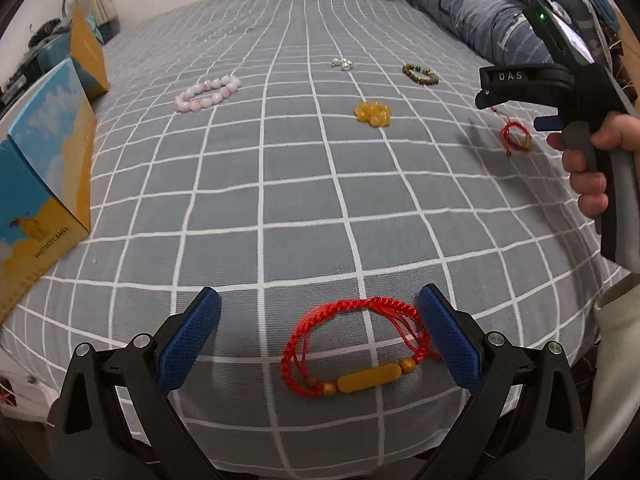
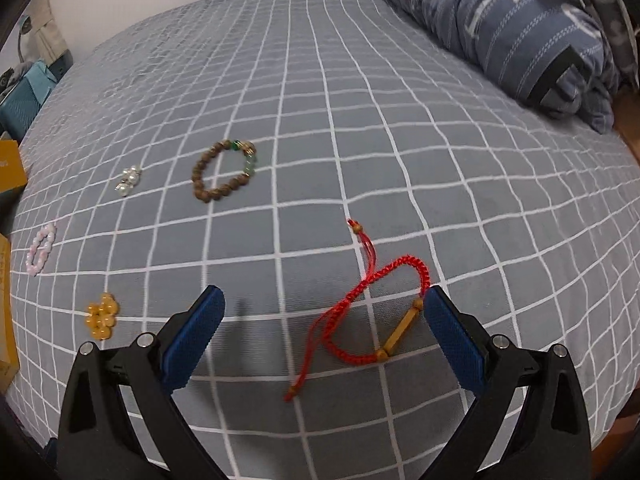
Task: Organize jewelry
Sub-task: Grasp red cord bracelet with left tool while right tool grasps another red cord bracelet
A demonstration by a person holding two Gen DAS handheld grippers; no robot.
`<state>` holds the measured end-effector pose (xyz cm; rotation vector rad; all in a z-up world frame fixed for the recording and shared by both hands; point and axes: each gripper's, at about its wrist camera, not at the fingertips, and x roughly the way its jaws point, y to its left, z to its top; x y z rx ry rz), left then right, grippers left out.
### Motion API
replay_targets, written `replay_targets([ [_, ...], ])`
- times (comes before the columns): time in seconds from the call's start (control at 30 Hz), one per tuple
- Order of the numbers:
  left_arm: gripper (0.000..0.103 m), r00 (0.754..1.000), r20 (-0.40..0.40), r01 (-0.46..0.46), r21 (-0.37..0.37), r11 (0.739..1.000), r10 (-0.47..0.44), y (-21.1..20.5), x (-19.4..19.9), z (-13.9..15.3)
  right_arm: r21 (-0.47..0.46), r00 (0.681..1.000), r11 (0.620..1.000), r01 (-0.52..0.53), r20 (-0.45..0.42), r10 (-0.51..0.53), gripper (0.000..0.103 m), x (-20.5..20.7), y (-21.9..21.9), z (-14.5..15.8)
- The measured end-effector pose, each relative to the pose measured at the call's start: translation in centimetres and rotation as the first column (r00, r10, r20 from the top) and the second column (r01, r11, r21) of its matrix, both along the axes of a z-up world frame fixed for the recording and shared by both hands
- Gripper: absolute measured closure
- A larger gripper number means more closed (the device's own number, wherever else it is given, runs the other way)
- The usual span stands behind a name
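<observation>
Jewelry lies scattered on a grey checked bedsheet [image 1: 280,184]. My left gripper [image 1: 320,340] is open, its blue pads either side of a red braided cord bracelet with an amber bar [image 1: 352,356] near the bed's front edge. My right gripper [image 2: 324,332] is open over a second red cord bracelet with a wooden bar [image 2: 376,312]; it also shows in the left wrist view [image 1: 516,136], below the right gripper [image 1: 486,96]. Farther off lie a pink bead bracelet [image 1: 208,92], a yellow bead cluster [image 1: 372,114], a brown and green bead bracelet [image 2: 224,170] and pearl pieces [image 2: 129,180].
A blue and yellow box [image 1: 44,168] stands at the bed's left edge, with a second yellow box [image 1: 88,56] behind it. A blue patterned pillow [image 2: 520,20] lies at the far right. The pink bracelet [image 2: 40,248] and yellow cluster [image 2: 102,316] show at the right wrist view's left.
</observation>
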<state>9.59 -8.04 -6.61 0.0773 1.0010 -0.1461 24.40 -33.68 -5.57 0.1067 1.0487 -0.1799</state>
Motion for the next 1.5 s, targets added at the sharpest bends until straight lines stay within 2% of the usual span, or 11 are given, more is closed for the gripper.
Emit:
replay_targets([
  [0.13, 0.006, 1.000, 0.007, 0.003, 0.001, 1.000, -0.003, 0.0, -0.2, 0.1, 0.022, 0.999, 1.000, 0.016, -0.036, -0.016, 0.007, 0.4, -0.3, -0.9],
  [0.27, 0.007, 1.000, 0.006, 0.012, -0.011, 1.000, -0.012, 0.1, -0.5, 0.2, 0.057, 0.996, 0.998, 0.041, -0.080, -0.037, 0.025, 0.3, -1.1, -1.7],
  [0.33, 0.012, 1.000, 0.003, 0.015, -0.019, 1.000, -0.015, 0.1, -0.4, 0.2, 0.055, 0.995, 0.997, 0.049, -0.094, -0.043, 0.028, 0.2, -1.2, -2.1],
  [0.43, 0.027, 1.000, 0.002, 0.025, -0.023, 0.999, -0.025, -0.1, -0.8, 0.3, 0.052, 0.994, 0.997, 0.054, -0.095, -0.049, 0.039, -0.1, -1.3, -2.0],
  [0.5, 0.041, 1.000, 0.004, 0.027, -0.034, 0.999, -0.027, 0.0, -0.9, 0.5, 0.056, 0.994, 0.997, 0.060, -0.096, -0.055, 0.046, -0.4, -1.5, -2.1],
  [0.53, 0.044, 1.000, 0.003, 0.020, -0.040, 0.999, -0.019, 0.1, -0.9, 0.6, 0.055, 0.994, 0.996, 0.063, -0.096, -0.058, 0.047, -0.4, -1.5, -2.1],
  [0.73, 0.076, 1.000, -0.012, -0.015, -0.056, 0.998, 0.015, 1.4, -0.3, 0.9, 0.067, 0.993, 0.994, 0.082, -0.091, -0.075, 0.066, 0.0, -1.6, -1.9],
  [0.8, 0.096, 1.000, -0.019, -0.010, -0.062, 0.998, 0.009, 1.6, -0.1, 1.0, 0.069, 0.992, 0.993, 0.093, -0.090, -0.087, 0.077, 0.2, -1.8, -1.8],
  [0.87, 0.097, 1.000, -0.017, -0.003, -0.068, 0.998, 0.002, 1.6, -0.2, 1.1, 0.059, 0.992, 0.993, 0.105, -0.082, -0.100, 0.090, 0.4, -1.9, -1.7],
  [0.9, 0.097, 1.000, -0.017, 0.005, -0.074, 0.997, -0.006, 1.6, -0.3, 1.2, 0.052, 0.992, 0.993, 0.103, -0.075, -0.099, 0.092, 0.4, -1.7, -1.6],
  [1.5, 0.097, 1.000, 0.022, 0.013, -0.083, 0.996, -0.011, 1.9, 0.0, 2.6, 0.008, 0.998, 0.998, 0.068, -0.002, -0.068, 0.092, 0.3, -0.3, -0.4],
])
